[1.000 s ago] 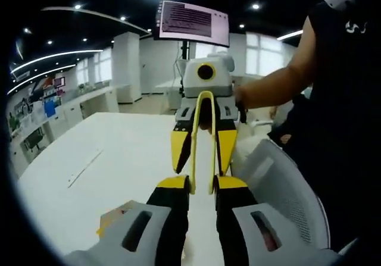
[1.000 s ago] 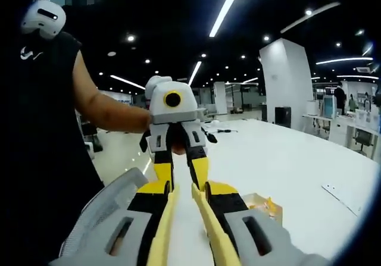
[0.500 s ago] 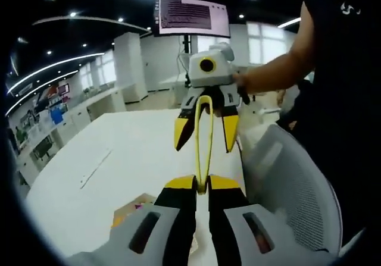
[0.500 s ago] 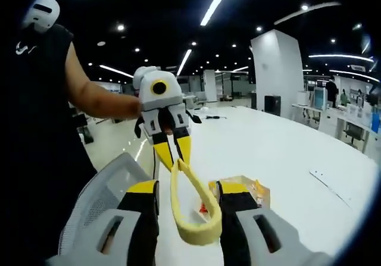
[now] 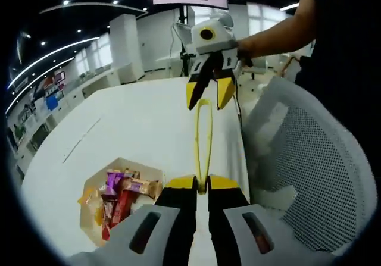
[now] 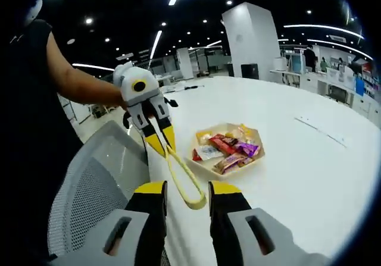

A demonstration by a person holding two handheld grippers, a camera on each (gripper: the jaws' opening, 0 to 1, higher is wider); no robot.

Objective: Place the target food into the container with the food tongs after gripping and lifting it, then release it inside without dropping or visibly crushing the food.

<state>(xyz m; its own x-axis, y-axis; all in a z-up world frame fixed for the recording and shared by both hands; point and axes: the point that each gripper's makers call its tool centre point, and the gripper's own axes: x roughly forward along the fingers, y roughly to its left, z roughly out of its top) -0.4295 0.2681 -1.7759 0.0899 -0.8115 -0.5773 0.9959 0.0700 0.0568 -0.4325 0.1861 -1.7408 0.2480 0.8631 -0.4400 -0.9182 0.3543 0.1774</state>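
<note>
Yellow food tongs (image 5: pixel 204 134) stick out forward from my left gripper (image 5: pixel 202 182), which is shut on their two arms. My right gripper (image 5: pixel 206 95) hangs open just past the tongs' looped end. From the right gripper view, the tongs (image 6: pixel 178 171) run from the left gripper (image 6: pixel 161 144) down to my right gripper (image 6: pixel 187 188). The loop lies between its spread jaws, touching neither. A beige tray (image 5: pixel 128 162) of wrapped snacks (image 5: pixel 122 191) sits on the white table, left of the tongs. The same tray (image 6: pixel 209 166) and its snacks (image 6: pixel 226 147) lie beyond the right jaw.
A grey mesh chair (image 5: pixel 309 171) stands against the table's edge on the right. The chair (image 6: pixel 95 182) is at lower left in the right gripper view. A person's bare arm (image 6: pixel 77 81) holds the left gripper. White table (image 6: pixel 297 177) stretches wide beyond the tray.
My right gripper has opened and let go of the tongs, and my left gripper has shut on them. Both cameras have tipped down toward the table, bringing the tray into view.
</note>
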